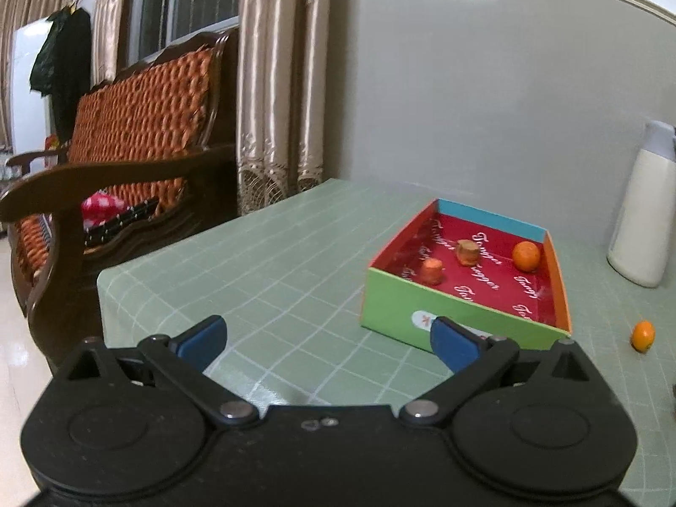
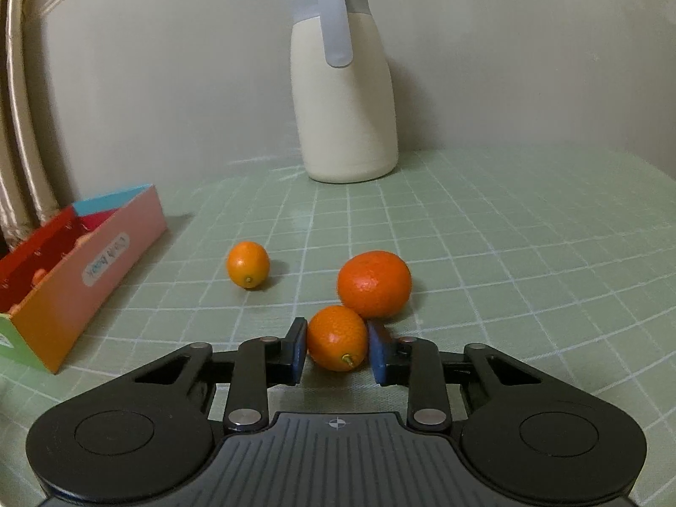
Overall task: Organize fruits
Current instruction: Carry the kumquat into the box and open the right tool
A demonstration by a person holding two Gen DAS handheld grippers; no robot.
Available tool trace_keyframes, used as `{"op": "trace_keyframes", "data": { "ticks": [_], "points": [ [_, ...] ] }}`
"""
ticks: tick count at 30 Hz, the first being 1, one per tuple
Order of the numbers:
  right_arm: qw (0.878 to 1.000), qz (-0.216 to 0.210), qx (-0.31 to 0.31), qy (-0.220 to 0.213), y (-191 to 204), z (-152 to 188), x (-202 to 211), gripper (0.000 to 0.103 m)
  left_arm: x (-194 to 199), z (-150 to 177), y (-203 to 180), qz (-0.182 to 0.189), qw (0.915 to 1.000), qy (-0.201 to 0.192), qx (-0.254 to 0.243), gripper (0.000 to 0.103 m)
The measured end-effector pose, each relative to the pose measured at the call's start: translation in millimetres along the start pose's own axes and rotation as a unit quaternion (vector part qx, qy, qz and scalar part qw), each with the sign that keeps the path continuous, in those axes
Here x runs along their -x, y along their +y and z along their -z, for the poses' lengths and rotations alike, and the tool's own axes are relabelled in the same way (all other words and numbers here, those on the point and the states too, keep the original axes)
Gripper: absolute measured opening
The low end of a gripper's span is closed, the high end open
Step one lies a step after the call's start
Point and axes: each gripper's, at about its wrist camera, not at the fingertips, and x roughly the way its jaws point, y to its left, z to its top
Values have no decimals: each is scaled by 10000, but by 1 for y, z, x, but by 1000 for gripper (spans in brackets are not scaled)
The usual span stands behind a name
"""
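In the right wrist view my right gripper (image 2: pixel 337 348) has its blue pads against both sides of a small orange kumquat (image 2: pixel 336 337) on the green tablecloth. A bigger tangerine (image 2: pixel 374 284) sits just behind it, touching it. Another kumquat (image 2: pixel 248 264) lies to the left. The colourful cardboard box (image 2: pixel 105 249) stands at the far left. In the left wrist view my left gripper (image 1: pixel 328 340) is open and empty above the table, in front of the box (image 1: pixel 422 308). The box holds an orange fruit (image 1: pixel 526 256) and two brownish pieces (image 1: pixel 467 252). One kumquat (image 1: pixel 642 336) lies right of the box.
A cream thermos jug (image 2: pixel 346 97) with a grey lid stands at the back by the wall; it also shows in the left wrist view (image 1: pixel 644 207). A wooden sofa (image 1: pixel 126 160) with an orange cushion and curtains (image 1: pixel 274 76) lie left of the table's edge.
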Motion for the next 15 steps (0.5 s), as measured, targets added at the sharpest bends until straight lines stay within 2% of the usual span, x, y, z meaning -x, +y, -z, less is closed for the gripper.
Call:
{"op": "trace_keyframes", "data": {
  "ticks": [4, 7, 11, 15],
  "points": [
    [9994, -243, 163, -182, 10, 1, 7, 30, -5, -1, 9, -53, 9996, 152, 234, 97],
    [9965, -679, 160, -462, 20, -2, 17, 30, -7, -1, 16, -144, 9989, 180, 403, 97],
    [9868, -1303, 410, -865, 45, -9, 33, 30, -5, -1, 21, -246, 9982, 169, 527, 97],
    [9765, -1823, 647, -947, 81, -21, 35, 30, -4, -2, 26, -354, 9975, 154, 595, 97]
  ]
}}
